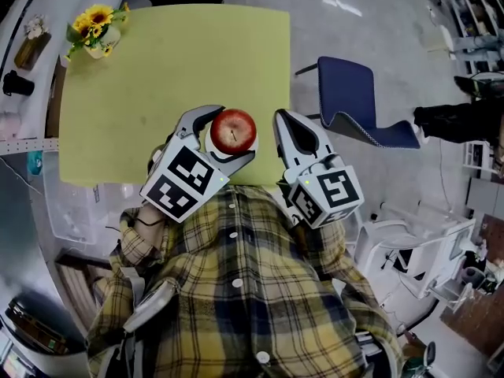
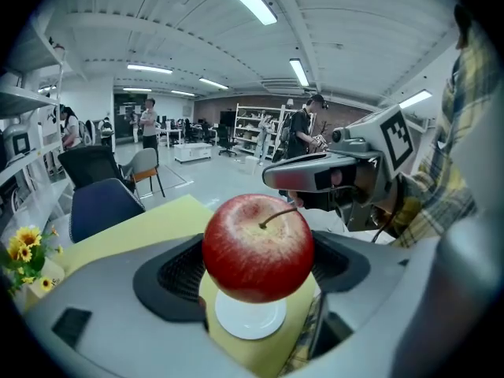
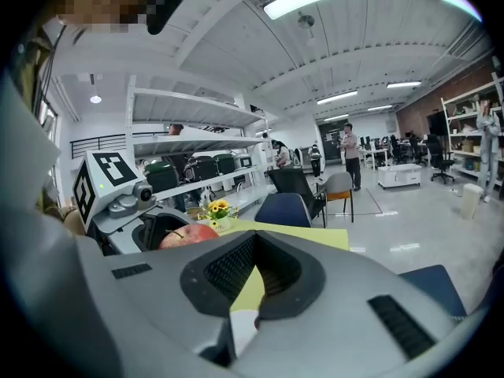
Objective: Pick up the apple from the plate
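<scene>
A red apple [image 1: 233, 131] sits between the jaws of my left gripper [image 1: 234, 136], which is shut on it and holds it up in the air. In the left gripper view the apple [image 2: 258, 246] is stem up, with the dark pads at both its sides, and the small white plate [image 2: 250, 316] lies bare on the yellow table [image 2: 150, 223] below it. My right gripper [image 1: 285, 123] hovers just right of the apple with its jaws together and nothing in them. In the right gripper view the apple [image 3: 187, 235] shows at the left, beyond that gripper [image 3: 253, 241].
A vase of sunflowers [image 1: 98, 31] stands at the far left corner of the yellow table [image 1: 157, 69]. A blue chair [image 1: 356, 101] is beside the table's right edge. Shelves and several people are in the room beyond.
</scene>
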Tool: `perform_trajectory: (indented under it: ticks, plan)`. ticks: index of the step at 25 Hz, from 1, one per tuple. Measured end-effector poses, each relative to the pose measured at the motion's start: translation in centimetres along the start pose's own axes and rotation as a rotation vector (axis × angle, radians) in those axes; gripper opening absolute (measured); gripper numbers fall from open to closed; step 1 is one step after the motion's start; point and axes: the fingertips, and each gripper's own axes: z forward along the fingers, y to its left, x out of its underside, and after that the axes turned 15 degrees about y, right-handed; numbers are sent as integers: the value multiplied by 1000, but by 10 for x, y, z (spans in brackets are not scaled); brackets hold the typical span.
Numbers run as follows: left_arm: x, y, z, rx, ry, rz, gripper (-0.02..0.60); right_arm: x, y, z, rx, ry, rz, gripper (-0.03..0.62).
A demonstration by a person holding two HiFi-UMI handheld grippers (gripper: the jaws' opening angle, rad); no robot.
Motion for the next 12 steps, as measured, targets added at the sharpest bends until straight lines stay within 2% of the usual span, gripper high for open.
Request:
perform_trajectory:
  ticks: [12]
  plan:
    - [-1,5,-4,4,-22,-31,412,2,8,9,-32,33,-31,-4]
